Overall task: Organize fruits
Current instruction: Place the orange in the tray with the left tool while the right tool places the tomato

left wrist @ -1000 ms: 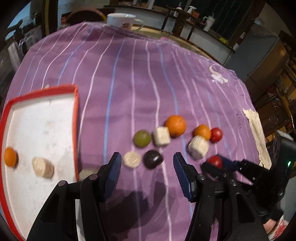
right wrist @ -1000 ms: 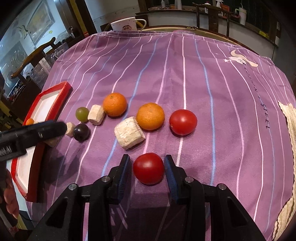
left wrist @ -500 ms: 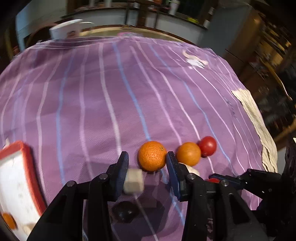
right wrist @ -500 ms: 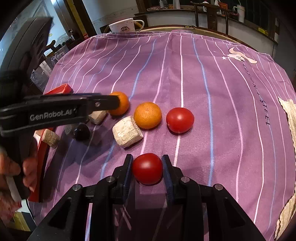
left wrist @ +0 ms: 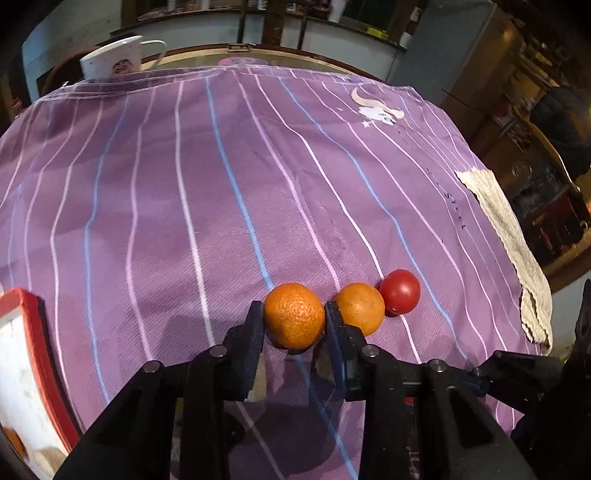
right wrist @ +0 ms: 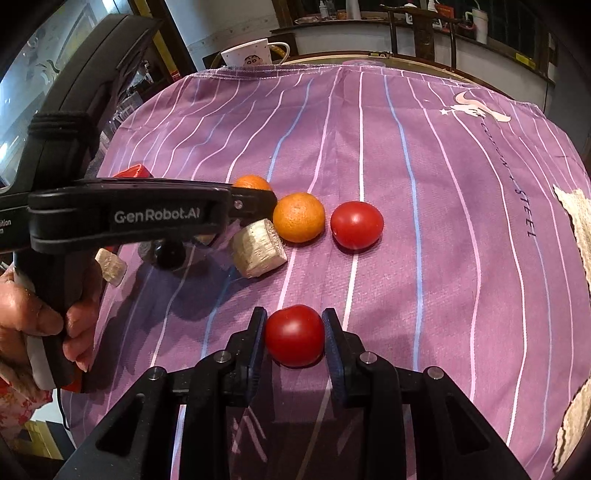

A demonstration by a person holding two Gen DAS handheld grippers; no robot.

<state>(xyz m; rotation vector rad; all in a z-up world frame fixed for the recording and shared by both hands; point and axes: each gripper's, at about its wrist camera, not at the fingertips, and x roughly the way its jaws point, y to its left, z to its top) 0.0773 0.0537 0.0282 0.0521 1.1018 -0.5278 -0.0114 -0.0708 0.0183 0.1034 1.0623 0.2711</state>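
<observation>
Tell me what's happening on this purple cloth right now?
A person is sorting fruit with two handheld grippers. The left gripper is closed on an orange, the right gripper on a tomato. Another orange and tomato wait on the cloth; the red tray sits left.

table: round, wooden rim (left wrist: 236,50) | cloth: purple with white and blue stripes (left wrist: 221,166) | mug: white, at far edge (right wrist: 255,55) | rag: pale, at right edge (left wrist: 506,236) | behind: dark wooden chairs (right wrist: 421,26), long counter | light: dim
</observation>
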